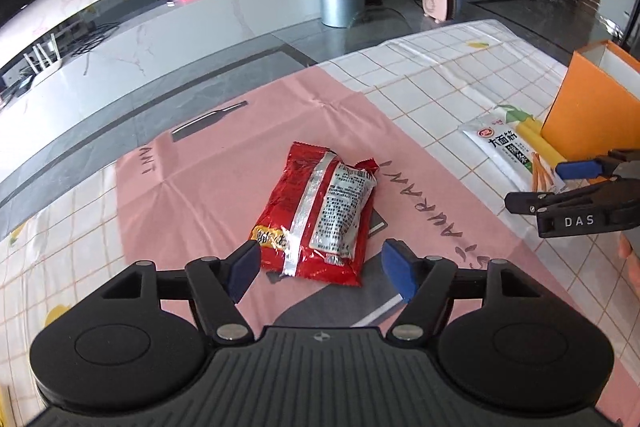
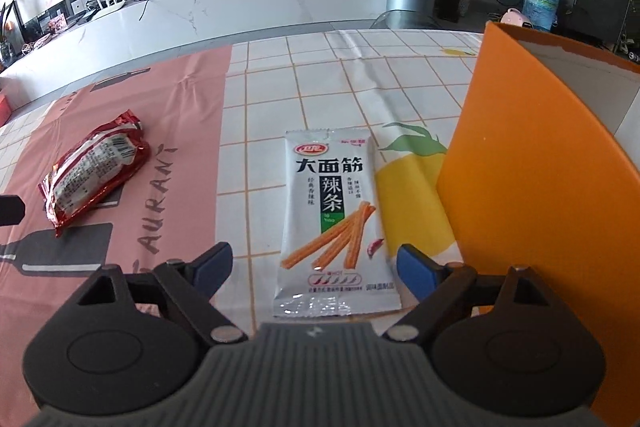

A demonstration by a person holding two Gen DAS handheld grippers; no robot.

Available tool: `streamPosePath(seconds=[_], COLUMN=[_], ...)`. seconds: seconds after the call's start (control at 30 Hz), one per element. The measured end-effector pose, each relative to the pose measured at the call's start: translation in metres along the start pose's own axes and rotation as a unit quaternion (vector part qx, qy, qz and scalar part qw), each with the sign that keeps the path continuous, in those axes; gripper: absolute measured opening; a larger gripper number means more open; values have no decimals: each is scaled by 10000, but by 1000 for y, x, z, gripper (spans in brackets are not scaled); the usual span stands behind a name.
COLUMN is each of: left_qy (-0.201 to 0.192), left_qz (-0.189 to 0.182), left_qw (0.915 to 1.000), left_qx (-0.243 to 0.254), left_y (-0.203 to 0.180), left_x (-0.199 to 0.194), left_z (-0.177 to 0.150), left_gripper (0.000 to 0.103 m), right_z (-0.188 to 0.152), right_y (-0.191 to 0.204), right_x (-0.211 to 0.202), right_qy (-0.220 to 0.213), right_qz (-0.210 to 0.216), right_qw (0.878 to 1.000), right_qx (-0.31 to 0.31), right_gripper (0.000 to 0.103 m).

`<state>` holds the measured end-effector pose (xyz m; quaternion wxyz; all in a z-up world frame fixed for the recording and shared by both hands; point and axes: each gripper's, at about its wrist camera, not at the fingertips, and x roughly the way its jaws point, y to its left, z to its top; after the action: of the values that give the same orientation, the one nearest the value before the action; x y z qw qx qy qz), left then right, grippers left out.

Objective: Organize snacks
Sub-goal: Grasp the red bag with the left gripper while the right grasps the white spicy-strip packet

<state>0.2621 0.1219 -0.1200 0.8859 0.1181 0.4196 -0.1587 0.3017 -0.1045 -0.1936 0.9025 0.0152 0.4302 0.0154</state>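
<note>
A: Entry, surfaces. Under both tools lies a creased wipe-clean tablecloth (image 2: 320, 83), white with thin orange grid lines and a yellow lemon print; over its left part sits a smooth pink mat (image 1: 224, 167) with grey bottle silhouettes and lettering.

B: Left gripper (image 1: 322, 269)?

A: Matte black arms, ribbed grey body, blue pads spread wide with nothing pressed between them. Straight ahead of it, its near end lying between the pads but touching neither, is the crinkly red foil snack packet (image 1: 318, 213), puffed, back side up, with a silver seam strip and a white printed label. It rests on the pink mat (foil glints along the seam).

B: Right gripper (image 2: 314, 269)?

A: Same build, jaws equally wide apart, empty. In front of it, the near end between the pads, lies the flat white-and-silver plastic snack pouch (image 2: 334, 223), rectangular, with serrated ends, black Chinese characters, a green band and pictured orange sticks. It lies flat on the gridded cloth, clear of both pads.

B: Anything beside it?

A: Just right of that gripper stands a tall orange cardboard box (image 2: 532, 195), smooth-sided, open-topped, white inside. The pouch lies near its left wall; whether they touch I cannot tell.

B: Cross-check?

A: From the left wrist view the right gripper (image 1: 536, 185) shows at the right edge, jaws apart over the pouch.
</note>
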Motion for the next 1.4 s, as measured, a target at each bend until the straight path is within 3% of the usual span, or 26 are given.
streamPosePath(seconds=[0.37,0.47,0.7,0.9,1.07,1.17,1.4], left_qy=[167,256,187,193,76,81,192], left_qz=[-64,-262,-333,-498,-149,-11,231], left_qw=[9983,9976,9983,9983,9982,9967,9918], left_qx=[560,593,442,-219,-578,-807,-1239], left_y=[12,13,15,21,13,8,-2], left_x=[43,51,67,77,75,73,64], left_z=[13,16,25,26,22,22,15], left_gripper=[84,86,91,91,90,83,83], right_z=[6,7,5,4,3,3,3], right_y=[3,3,2,1,4,5,5], right_x=[17,20,21,18,14,13,8], right_qy=[-257,-293,-386,-496,-573,-558,-467], right_qz=[-12,5,68,36,34,56,270], right_qw=[9993,9991,9986,9981,9975,9975,9980], right_qx=[-282,-293,-361,-363,-403,-427,-324], right_gripper=[87,89,88,74,53,50,47])
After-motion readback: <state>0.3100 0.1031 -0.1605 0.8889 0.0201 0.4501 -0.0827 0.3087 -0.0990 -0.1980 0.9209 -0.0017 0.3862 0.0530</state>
